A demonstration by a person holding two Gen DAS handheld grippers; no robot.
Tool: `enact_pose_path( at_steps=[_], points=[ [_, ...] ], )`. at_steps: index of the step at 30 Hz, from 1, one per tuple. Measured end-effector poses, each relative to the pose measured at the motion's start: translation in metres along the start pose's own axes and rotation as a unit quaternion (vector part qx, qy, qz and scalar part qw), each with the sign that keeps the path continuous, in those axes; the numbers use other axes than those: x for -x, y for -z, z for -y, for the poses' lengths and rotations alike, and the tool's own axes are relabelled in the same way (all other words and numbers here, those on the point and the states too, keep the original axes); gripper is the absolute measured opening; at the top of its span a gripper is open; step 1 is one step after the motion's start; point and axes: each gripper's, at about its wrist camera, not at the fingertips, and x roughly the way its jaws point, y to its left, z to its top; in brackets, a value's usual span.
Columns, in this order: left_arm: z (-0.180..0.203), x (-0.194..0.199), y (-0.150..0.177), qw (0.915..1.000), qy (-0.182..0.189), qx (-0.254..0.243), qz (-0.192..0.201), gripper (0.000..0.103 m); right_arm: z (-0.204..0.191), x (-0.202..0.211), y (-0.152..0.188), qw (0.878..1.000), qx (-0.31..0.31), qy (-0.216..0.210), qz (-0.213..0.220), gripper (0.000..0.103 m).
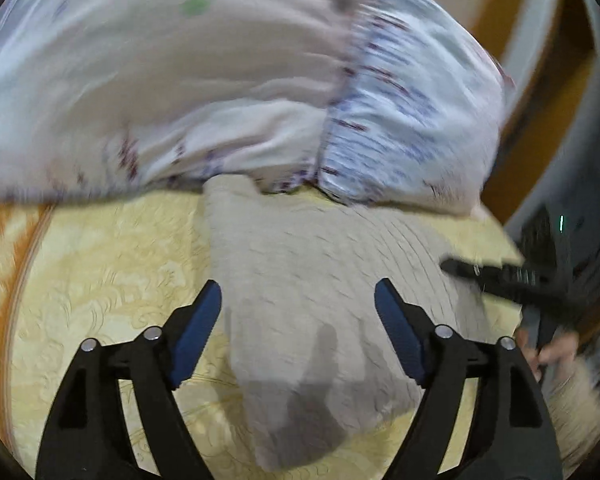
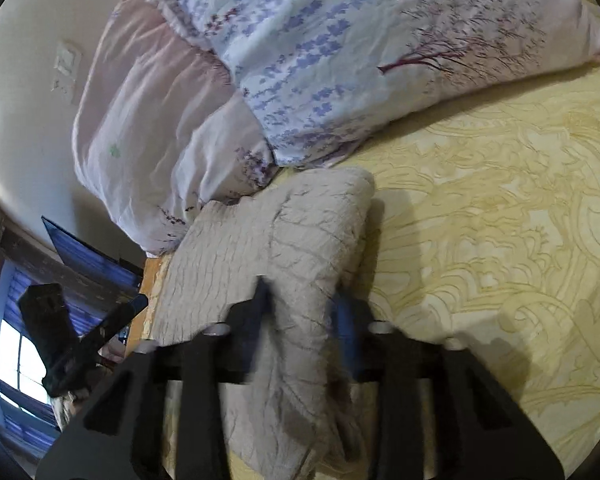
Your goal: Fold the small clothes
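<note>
A beige crinkled garment (image 1: 320, 264) lies folded in a long strip on the yellow patterned bedsheet (image 1: 100, 280). My left gripper (image 1: 298, 292) hangs over its near part with the blue pads wide apart and nothing pressed between them. At the garment's right edge the black tips of my right gripper (image 1: 456, 267) reach in. In the right wrist view the beige garment (image 2: 268, 232) bunches up between the two fingers of my right gripper (image 2: 302, 292), which is shut on a fold of it. The near end of the cloth is hidden under the fingers.
A heap of floral bedding (image 1: 180, 80) (image 2: 320, 60) lies just behind the garment and touches its far end. The bedsheet (image 2: 500, 220) stretches bare to the right. The bed's wooden edge (image 2: 150, 280), a wall switch (image 2: 66, 60) and a window (image 2: 20, 360) are at the left.
</note>
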Motion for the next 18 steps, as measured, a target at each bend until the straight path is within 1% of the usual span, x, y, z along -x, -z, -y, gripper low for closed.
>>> enact_pose_path(
  at_steps=[2,4,6,9,11,12,13,14,15,16,17,18],
  points=[
    [0.014,-0.003,0.005,0.9993,-0.019,-0.031,-0.004,0.081,-0.006,0.002,0.0,0.999,0.022,0.027,0.02,0.011],
    [0.025,-0.012,0.007,0.9983,-0.025,-0.049,-0.017,0.081,-0.007,0.0,-0.003,0.998,0.023,0.058,0.025,0.01],
    [0.028,-0.022,0.009,0.9976,-0.032,-0.052,-0.032,0.082,-0.003,-0.006,-0.006,0.997,0.017,0.075,0.02,0.01],
    [0.034,-0.031,0.013,0.9958,-0.054,-0.064,-0.036,0.088,0.003,-0.015,-0.005,0.996,0.009,0.088,0.007,0.01],
    [0.042,-0.038,0.015,0.9927,-0.079,-0.083,-0.036,0.09,0.001,-0.018,-0.004,0.995,0.017,0.099,0.005,0.01],
    [0.047,-0.039,0.017,0.991,-0.092,-0.091,-0.034,0.09,-0.001,-0.017,-0.004,0.994,0.022,0.103,0.006,0.012],
    [0.049,-0.04,0.017,0.9901,-0.097,-0.095,-0.034,0.09,-0.007,-0.013,-0.003,0.993,0.037,0.114,0.011,0.016],
    [0.051,-0.037,0.019,0.9895,-0.1,-0.1,-0.031,0.09,-0.011,-0.009,-0.001,0.991,0.047,0.121,0.016,0.03],
    [0.052,-0.034,0.02,0.9895,-0.099,-0.101,-0.028,0.09,-0.017,-0.003,0.002,0.988,0.061,0.141,0.022,0.04],
    [0.052,-0.028,0.023,0.9898,-0.098,-0.101,-0.024,0.09,-0.025,0.004,0.007,0.984,0.08,0.155,0.032,0.043],
    [0.051,-0.023,0.025,0.9895,-0.102,-0.101,-0.019,0.091,-0.031,0.009,0.012,0.982,0.097,0.156,0.04,0.045],
    [0.05,-0.02,0.027,0.9887,-0.11,-0.101,-0.015,0.091,-0.038,0.015,0.018,0.98,0.117,0.156,0.049,0.045]
  ],
)
